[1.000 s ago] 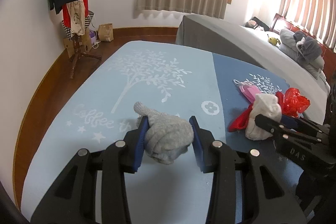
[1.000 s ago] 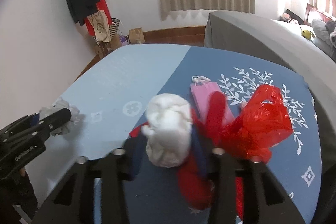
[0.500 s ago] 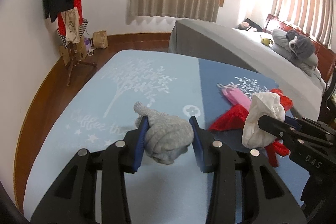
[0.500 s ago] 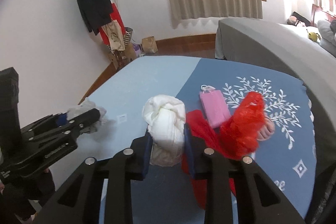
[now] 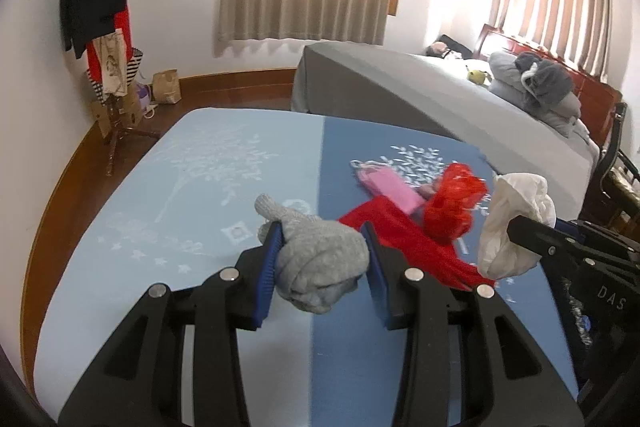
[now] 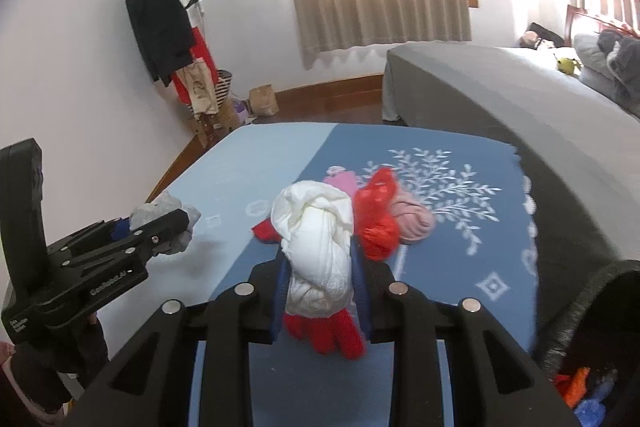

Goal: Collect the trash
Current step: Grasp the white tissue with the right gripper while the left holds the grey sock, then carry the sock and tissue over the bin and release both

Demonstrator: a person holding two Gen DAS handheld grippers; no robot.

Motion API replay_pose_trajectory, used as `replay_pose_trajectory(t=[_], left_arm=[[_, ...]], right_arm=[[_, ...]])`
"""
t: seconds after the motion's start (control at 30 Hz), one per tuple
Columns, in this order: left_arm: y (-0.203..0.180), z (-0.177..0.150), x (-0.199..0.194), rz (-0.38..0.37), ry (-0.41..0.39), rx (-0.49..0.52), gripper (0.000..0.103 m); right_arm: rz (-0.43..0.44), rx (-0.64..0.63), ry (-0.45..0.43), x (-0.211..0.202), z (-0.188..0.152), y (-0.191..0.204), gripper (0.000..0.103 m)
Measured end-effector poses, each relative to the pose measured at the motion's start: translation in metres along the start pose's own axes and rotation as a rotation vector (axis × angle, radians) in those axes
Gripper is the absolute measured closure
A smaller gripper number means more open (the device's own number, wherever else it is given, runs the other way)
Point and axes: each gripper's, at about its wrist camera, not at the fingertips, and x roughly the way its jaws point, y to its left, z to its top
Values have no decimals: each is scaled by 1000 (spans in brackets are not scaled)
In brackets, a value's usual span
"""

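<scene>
My left gripper [image 5: 322, 239] is shut on a grey knitted bundle [image 5: 320, 263], held above the blue tablecloth [image 5: 200, 187]. My right gripper [image 6: 319, 255] is shut on a white cloth bundle [image 6: 316, 247], also off the cloth. In the left wrist view the right gripper [image 5: 532, 231] shows at the right with the white bundle [image 5: 512, 223]. In the right wrist view the left gripper [image 6: 160, 223] shows at the left with the grey bundle [image 6: 164, 207]. On the table lie a red plastic bag [image 5: 452, 207], a red cloth [image 5: 400, 235] and a pink pouch [image 5: 388, 183].
A pink rolled item [image 6: 412, 219] lies beside the red bag [image 6: 376, 215]. A grey bed [image 5: 420, 95] stands behind the table, and a coat rack [image 5: 108, 27] stands by the left wall. A dark container rim [image 6: 592, 287] rises at the near right.
Both grippers have risen and drawn back with their bundles. The white bundle has come up off the red items, which stay on the table. The right jaws have narrowed on it.
</scene>
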Motion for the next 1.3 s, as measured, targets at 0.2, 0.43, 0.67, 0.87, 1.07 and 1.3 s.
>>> replay_pose_trajectory(t=[0.2,0.43,0.67,0.87,1.07,1.3], left_arm=[[-28,1,-8,-42,-13,27,65],[-60,4,-18,-79,-27,54,65],[-93,5,-27,-131,-43,79,65],[-130,3,-34,-188,-52,114,65],[-166,-1,-37,-240,-55,144,65],[-209,-7,-41,-309,-55,197,65]], right_arm=[[-28,23,-29,-25,1,-17,75],[-62,42,-66,-52,1,-35,75],[-109,64,-102,-85,-1,-58,75],[-159,92,-125,-112,-7,-80,75],[-219,123,-145,-139,-18,-106,75],[-290,176,-163,-170,-36,-135,75]])
